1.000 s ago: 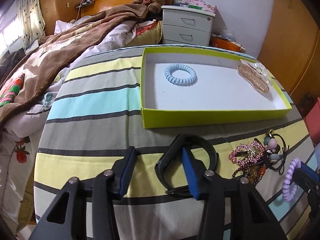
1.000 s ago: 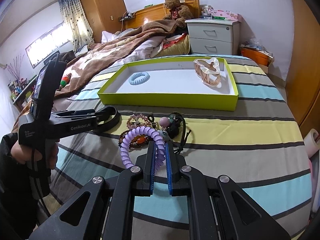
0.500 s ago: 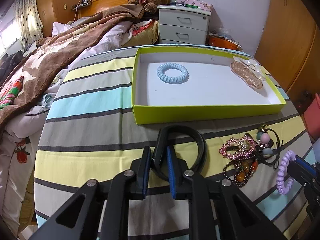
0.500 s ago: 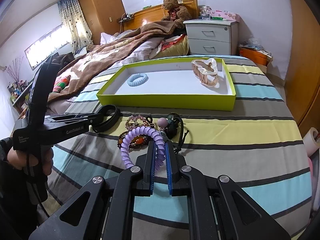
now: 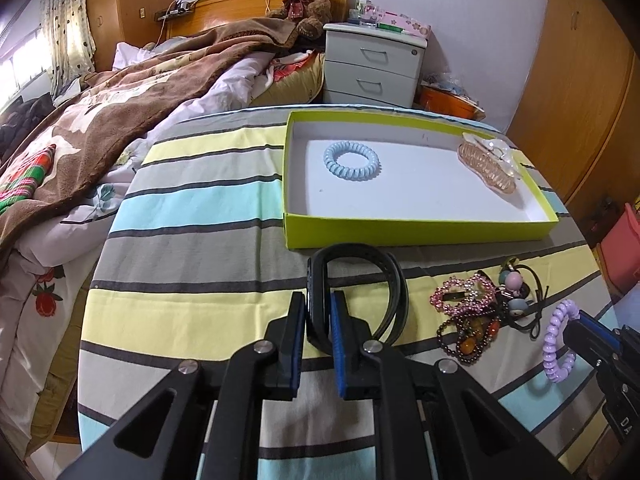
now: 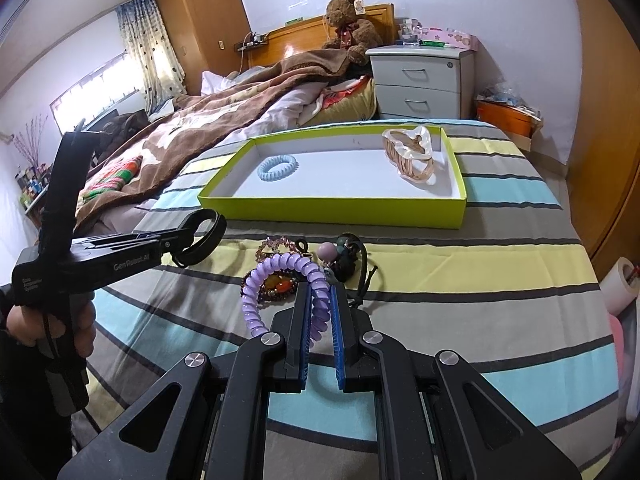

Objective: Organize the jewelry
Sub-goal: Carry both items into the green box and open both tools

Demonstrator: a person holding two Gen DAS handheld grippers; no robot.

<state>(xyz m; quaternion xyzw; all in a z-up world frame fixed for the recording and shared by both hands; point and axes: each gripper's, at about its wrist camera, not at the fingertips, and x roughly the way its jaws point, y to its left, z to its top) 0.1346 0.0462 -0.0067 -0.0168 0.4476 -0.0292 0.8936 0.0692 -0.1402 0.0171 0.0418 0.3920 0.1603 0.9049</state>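
Striped bedspread (image 6: 500, 264): covers the work surface. Green tray (image 5: 416, 232), white inside: holds a blue coil hair tie (image 5: 351, 160) at left and a clear claw clip (image 5: 490, 162) at right, well apart. Left gripper (image 5: 319, 316), side marked "GenRobot.AI": clenched on a black wristband (image 5: 394, 292), just in front of the tray. Right gripper (image 6: 319, 320): clenched on a purple coil hair tie (image 6: 276, 276). Jewelry pile (image 5: 476, 308): pink bead bracelet, dark bead bracelet and bobble ties, tangled on the bedspread between the grippers.
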